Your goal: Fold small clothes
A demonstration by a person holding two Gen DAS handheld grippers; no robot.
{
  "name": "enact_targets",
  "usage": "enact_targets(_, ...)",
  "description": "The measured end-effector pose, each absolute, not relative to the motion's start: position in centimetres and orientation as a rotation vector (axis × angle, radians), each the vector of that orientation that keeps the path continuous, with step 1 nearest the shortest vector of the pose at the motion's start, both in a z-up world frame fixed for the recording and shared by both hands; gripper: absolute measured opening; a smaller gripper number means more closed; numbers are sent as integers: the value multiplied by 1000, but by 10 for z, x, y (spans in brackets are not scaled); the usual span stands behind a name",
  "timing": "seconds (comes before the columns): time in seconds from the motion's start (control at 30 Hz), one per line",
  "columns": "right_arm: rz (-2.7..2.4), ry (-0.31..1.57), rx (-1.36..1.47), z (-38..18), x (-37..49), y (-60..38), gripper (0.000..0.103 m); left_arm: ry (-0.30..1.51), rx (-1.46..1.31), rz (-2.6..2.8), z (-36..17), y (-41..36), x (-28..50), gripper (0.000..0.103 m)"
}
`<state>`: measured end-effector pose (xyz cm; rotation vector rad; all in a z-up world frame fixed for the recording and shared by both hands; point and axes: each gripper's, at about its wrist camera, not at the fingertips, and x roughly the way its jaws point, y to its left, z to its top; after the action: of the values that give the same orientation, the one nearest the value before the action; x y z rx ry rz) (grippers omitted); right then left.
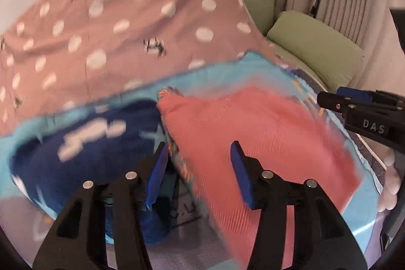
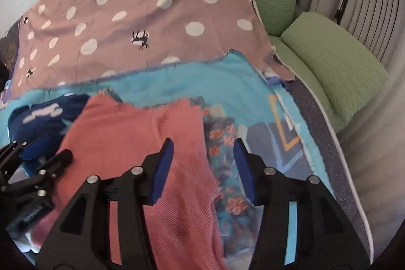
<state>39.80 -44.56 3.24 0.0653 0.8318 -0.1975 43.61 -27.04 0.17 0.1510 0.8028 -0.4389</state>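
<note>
We are lining up to grasp. Left gripper [image 1: 200, 168] hangs with jaws apart, empty, over the pink garment [image 1: 253, 128] spread on the blue blanket [image 2: 227, 82]. Right gripper [image 2: 203, 166], likewise apart, straddles its right edge. Next we likely pinch both edges.
</note>
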Motion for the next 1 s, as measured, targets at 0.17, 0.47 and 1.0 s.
enact_targets(0.17,-201,777,27,32,371,-438,52,740,160,-483,5,-259,410,65)
enact_targets(0.47,-199,638,1,70,288,-418,79,633,174,-517,49,-271,347,91)
enact_targets(1.0,-215,563,38,112,163,-390,86,588,115,-423,98,-245,242,102)
